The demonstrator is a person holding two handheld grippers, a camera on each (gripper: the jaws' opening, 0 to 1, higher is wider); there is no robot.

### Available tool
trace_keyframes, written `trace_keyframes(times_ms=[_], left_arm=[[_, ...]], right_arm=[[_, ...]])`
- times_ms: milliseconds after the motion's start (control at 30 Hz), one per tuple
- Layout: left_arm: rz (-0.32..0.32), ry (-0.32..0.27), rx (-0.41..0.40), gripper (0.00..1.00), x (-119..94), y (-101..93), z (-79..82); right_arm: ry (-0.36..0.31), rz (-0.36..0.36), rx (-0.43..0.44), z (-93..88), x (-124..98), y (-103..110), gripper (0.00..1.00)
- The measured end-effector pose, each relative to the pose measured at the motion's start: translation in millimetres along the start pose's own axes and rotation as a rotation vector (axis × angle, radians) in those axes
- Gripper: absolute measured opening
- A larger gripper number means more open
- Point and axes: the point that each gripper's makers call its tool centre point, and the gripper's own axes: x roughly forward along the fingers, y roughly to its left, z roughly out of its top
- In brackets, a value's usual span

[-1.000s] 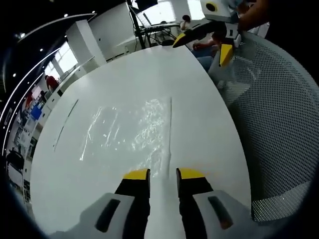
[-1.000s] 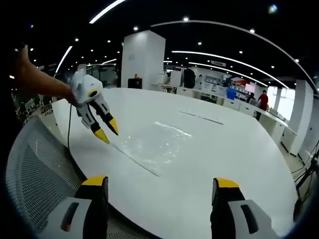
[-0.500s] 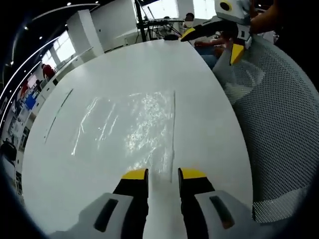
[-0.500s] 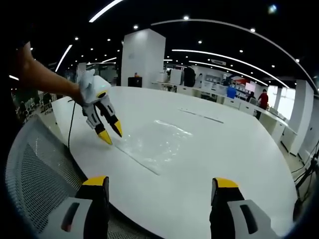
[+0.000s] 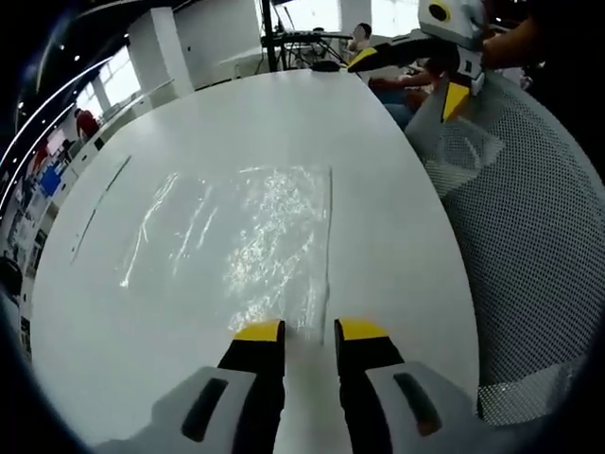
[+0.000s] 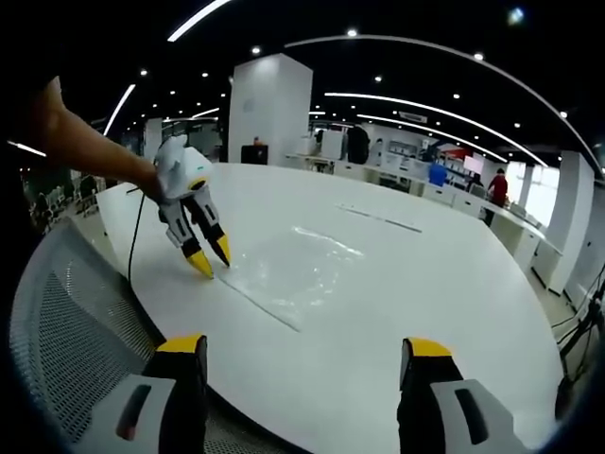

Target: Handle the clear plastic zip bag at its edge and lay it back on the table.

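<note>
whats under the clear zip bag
The clear zip bag lies flat on the white table; the tabletop shows through it and nothing else appears beneath. Glare on the wrinkles could hide something thin.

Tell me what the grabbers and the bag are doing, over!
Left gripper open a crack, tips at the near corner of the zip bag. Right gripper open wide, off the bag. Bag flat on the white table. Nothing in the way.

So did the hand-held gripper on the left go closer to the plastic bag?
Yes. In the right gripper view the left hand-held gripper has come down to the clear bag's near corner on the white table.
</note>
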Motion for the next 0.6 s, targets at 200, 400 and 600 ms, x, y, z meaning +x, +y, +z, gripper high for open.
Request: trace_keyframes(times_ms=[200, 400, 600], left_arm=[[-0.018, 0.002, -0.015, 0.13, 0.9, 1.9, 0.0], [-0.028, 0.002, -0.011, 0.11, 1.2, 3.0, -0.8], [-0.036, 0.004, 0.007, 0.03, 1.6, -1.1, 0.5]], right_arm=[[0.004, -0.001, 0.000, 0.2, -0.1, 0.6, 0.84], [0.009, 0.002, -0.001, -1.7, 0.5, -0.1, 0.83], [0.013, 0.003, -0.001, -2.1, 0.5, 0.1, 0.83]])
